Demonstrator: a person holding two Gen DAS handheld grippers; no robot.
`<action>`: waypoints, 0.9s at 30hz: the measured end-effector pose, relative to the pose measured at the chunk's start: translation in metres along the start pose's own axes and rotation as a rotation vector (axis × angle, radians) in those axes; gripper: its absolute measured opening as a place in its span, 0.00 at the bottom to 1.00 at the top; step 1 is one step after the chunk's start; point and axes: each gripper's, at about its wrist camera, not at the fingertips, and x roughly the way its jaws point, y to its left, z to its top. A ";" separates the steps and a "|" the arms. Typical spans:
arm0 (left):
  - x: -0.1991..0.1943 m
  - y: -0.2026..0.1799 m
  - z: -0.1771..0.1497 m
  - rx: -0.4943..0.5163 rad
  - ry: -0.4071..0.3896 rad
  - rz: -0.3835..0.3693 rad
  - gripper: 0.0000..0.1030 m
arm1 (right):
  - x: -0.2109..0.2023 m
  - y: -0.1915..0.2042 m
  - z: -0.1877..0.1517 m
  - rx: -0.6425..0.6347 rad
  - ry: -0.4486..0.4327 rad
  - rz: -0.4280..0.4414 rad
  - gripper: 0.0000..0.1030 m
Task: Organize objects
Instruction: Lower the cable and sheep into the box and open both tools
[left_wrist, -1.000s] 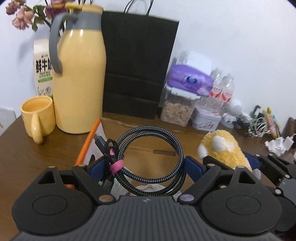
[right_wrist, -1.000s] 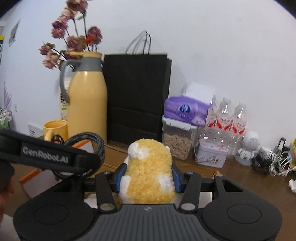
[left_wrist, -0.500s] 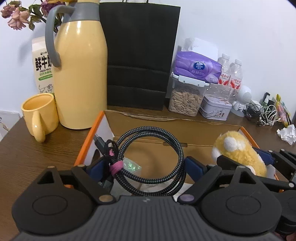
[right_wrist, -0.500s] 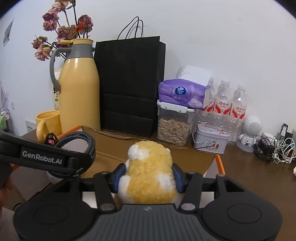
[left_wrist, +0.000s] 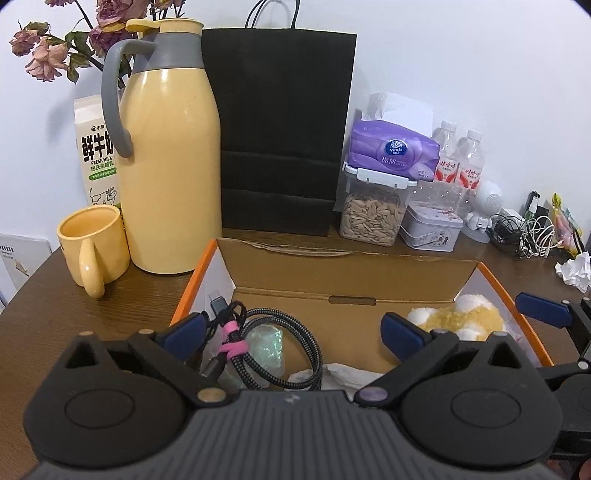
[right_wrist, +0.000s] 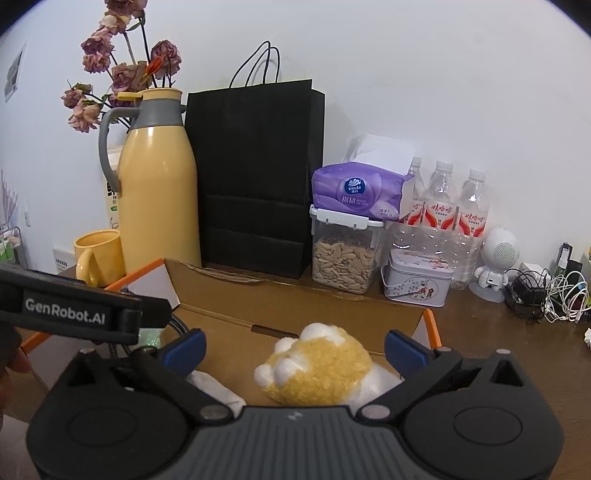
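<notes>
Cable (left_wrist: 266, 343), a braided black/grey coil tied w/ a pink band, lies in the left end of the open cardboard box (left_wrist: 343, 273); its USB plug sticks up toward the box's left wall. Under it sits a crinkly, shiny greenish wrapper (left_wrist: 267, 345), plus some white paper. Left gripper (left_wrist: 291, 332) straddles the coil: jaws opening, blue pads clear of the cable on both sides, nothing pinched.

Plush toy (right_wrist: 314, 369), yellow w/ white paw-like tufts, lies on its side in the right end of the same box, on white paper. Right gripper (right_wrist: 295, 345) is above it, jaws opening, pads well off the fur either side. In the left wrist view the toy (left_wrist: 454, 317) shows past the left gripper's right finger, w/ the right gripper's blue pad beyond it.

Box has orange edges, back flap folded in. It sits on a dark wood table (left_wrist: 40, 314).

Behind the box, left to right: yellow mug (left_wrist: 92, 247), tall yellow thermos (left_wrist: 170, 166) w/ grey handle, milk carton (left_wrist: 98, 155) and dried flowers (right_wrist: 122, 74) behind it, black paper bag (right_wrist: 255, 173), clear seed container (right_wrist: 343, 254) w/ purple tissue pack (right_wrist: 356, 192) on top, small tin (right_wrist: 417, 280), water bottles (right_wrist: 439, 206), white toy robot (right_wrist: 495, 262), tangle of chargers (right_wrist: 550, 291).
</notes>
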 end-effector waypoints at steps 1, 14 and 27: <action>-0.001 0.000 0.000 -0.001 -0.002 -0.001 1.00 | 0.000 0.000 0.000 0.000 0.000 0.000 1.00; -0.042 0.007 0.009 -0.027 -0.110 -0.026 1.00 | -0.031 0.001 0.014 -0.010 -0.061 -0.002 1.00; -0.109 0.015 -0.008 -0.006 -0.204 -0.056 1.00 | -0.099 0.005 0.018 -0.045 -0.174 -0.033 1.00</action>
